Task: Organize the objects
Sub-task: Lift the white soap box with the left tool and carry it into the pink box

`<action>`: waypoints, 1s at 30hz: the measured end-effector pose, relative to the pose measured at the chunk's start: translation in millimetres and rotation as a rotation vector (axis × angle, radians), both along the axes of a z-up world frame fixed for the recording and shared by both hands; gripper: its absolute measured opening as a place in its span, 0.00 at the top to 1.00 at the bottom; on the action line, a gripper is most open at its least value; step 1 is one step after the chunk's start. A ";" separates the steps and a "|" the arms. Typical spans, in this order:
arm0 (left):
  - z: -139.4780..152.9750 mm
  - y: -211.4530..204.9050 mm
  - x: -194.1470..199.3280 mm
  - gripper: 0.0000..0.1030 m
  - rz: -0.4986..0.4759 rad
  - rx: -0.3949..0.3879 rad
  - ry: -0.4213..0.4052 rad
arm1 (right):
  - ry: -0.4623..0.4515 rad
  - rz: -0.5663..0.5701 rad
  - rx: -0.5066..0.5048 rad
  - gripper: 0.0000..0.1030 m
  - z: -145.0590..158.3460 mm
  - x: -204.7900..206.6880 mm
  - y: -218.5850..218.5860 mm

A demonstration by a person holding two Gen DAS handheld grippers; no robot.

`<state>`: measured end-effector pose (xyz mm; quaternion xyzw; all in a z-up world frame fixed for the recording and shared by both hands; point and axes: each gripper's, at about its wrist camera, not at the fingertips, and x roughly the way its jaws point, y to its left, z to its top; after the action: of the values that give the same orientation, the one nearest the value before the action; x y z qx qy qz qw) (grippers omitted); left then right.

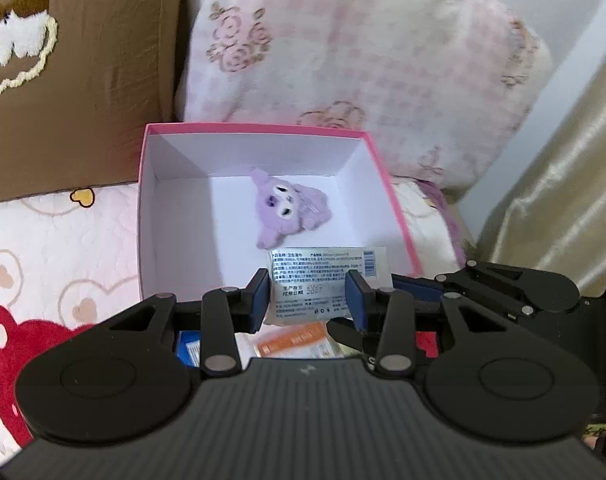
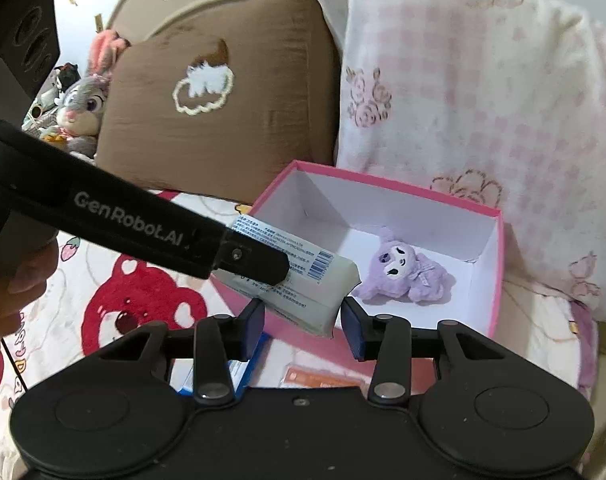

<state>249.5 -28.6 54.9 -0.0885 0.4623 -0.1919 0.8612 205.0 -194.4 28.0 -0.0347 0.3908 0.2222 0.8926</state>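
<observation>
Left gripper (image 1: pixel 307 298) is clamped on the white wipes packet (image 1: pixel 315 280), holding it above the near rim of the pink box (image 1: pixel 399 216) on the bed. Inside, the purple plush (image 1: pixel 287 210) sits mid-floor. Right gripper (image 2: pixel 302 324) is narrow at the packet's end, but I can't tell if it's pinching it. Looks like mid-placement; next up is probably lowering the packet beside the plush and letting go.

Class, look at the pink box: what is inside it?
Inside the pink box lies a purple plush toy on the white floor. The near corner of the floor is hidden behind the white packet, so anything there cannot be seen.
</observation>
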 end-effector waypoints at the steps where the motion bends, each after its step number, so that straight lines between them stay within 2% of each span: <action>1: -4.9 -0.2 8.2 0.62 0.011 0.007 0.005 | 0.020 0.001 0.010 0.54 -6.8 12.3 0.2; 9: -53.0 -7.2 75.5 0.62 0.081 0.088 0.055 | 0.097 0.074 -0.005 0.54 -59.3 94.2 9.8; 15: -83.2 -3.7 112.2 0.62 0.129 0.106 0.090 | 0.152 0.134 -0.022 0.54 -85.6 141.4 15.3; 24: -110.8 -11.6 139.7 0.62 0.147 0.153 0.144 | 0.244 0.165 -0.033 0.55 -112.6 172.6 16.1; 27: -118.1 -15.0 142.9 0.62 0.147 0.145 0.156 | 0.295 0.136 -0.040 0.55 -117.8 177.5 14.0; 30: -123.7 -19.4 146.4 0.62 0.148 0.146 0.151 | 0.310 0.111 -0.068 0.55 -120.0 179.8 16.1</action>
<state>395.9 -48.0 -68.9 -0.0735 0.5306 -0.0864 0.8400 384.8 -178.2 -92.0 -0.0518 0.5287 0.2604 0.8062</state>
